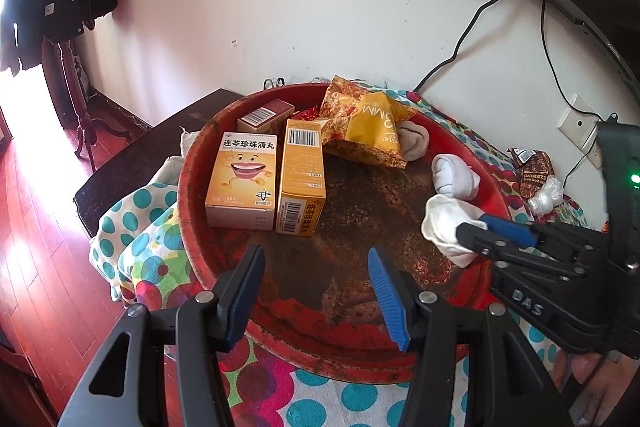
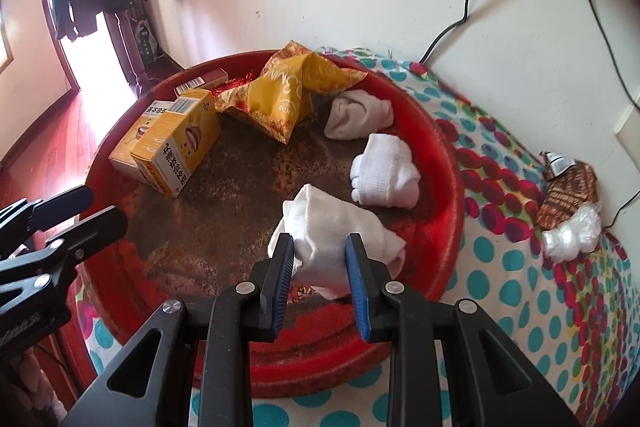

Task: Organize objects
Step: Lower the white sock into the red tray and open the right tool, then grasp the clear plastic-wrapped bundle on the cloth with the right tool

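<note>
Starting at the left edge: bare red floorboards (image 1: 36, 227), then the dark table corner (image 1: 132, 155) and the polka-dot cloth (image 1: 132, 223) under the round red tray (image 1: 192, 187).

Tray, left part: two yellow medicine boxes, one lying face up (image 1: 242, 181), one standing on its side just beside it (image 1: 302, 177), touching or nearly so. A reddish box (image 1: 266, 115) lies behind them against the rim.

Tray, back: a yellow snack bag (image 1: 370, 127) heaped on a patterned wrapper.

Tray, middle: worn brown floor (image 1: 360, 219), open room between boxes and socks.

My left gripper (image 1: 316, 295) hovers over the near rim, fingers spread wide, holding nothing.

Tray, right part: three rolled socks in a row near the rim. Greyish sock (image 2: 358, 115) at the back, white sock (image 2: 384, 171) next, near white sock (image 2: 332, 231) in front.

My right gripper (image 2: 318, 283) pinches that near white sock between its blue pads; whether the sock is lifted off the tray floor, I cannot tell.

Off the tray, far right, on the cloth by the wall: a brown wrapper (image 2: 568, 191) and a crumpled clear plastic wad (image 2: 572, 235) touching it. The right wrist view shows these clearly; the left wrist view shows the box labels and the right gripper's side.
</note>
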A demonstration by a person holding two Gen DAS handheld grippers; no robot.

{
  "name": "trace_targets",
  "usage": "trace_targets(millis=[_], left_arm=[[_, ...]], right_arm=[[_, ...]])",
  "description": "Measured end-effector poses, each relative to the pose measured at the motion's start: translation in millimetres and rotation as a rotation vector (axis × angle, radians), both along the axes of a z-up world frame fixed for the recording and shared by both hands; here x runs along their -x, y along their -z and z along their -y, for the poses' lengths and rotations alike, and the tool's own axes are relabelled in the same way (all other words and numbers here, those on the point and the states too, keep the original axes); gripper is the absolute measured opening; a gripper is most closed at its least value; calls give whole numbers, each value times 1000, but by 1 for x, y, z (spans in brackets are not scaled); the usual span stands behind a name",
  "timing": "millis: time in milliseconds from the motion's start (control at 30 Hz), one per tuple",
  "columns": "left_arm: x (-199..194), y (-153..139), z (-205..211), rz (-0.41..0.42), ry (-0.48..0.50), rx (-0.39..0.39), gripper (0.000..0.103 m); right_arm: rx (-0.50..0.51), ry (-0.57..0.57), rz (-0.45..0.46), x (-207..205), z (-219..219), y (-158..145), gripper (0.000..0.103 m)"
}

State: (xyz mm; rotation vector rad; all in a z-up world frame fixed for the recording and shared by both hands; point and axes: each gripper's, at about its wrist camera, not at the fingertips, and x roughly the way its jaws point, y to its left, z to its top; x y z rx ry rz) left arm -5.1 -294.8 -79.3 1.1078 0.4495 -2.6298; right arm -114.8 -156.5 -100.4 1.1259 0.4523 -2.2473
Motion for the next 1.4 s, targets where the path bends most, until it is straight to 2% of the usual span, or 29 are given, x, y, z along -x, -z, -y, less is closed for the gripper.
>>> trace_targets(millis=[300, 467, 533, 633, 767, 933, 1067, 1200, 1267, 1400], left_arm=[[2, 4, 1, 12, -2, 3, 55], [2, 6, 0, 16, -2, 13, 55], [3, 6, -2, 15, 4, 21, 55], [3, 6, -7, 13, 14, 43, 55], [5, 5, -19, 10, 43, 82, 55], [8, 7, -30, 18, 74, 115, 55], [8, 7, -38, 6, 99, 123, 55], [8, 7, -45, 5, 117, 150, 55], [9, 8, -48, 9, 119, 157, 55], [9, 10, -54, 7, 135, 174, 55]], right_arm=[[10, 3, -21, 16, 16, 0, 26], [72, 19, -29, 22, 8, -12, 30], [94, 27, -36, 23, -4, -18, 38], [111, 58, -59, 27, -31, -27, 39], [127, 150, -64, 43, -80, -34, 47], [115, 289, -69, 64, -147, -31, 49], [97, 390, -59, 83, -187, -19, 56], [116, 456, -32, 103, -207, -6, 59], [140, 491, -10, 116, -213, 2, 65], [161, 531, 15, 137, -214, 14, 66]])
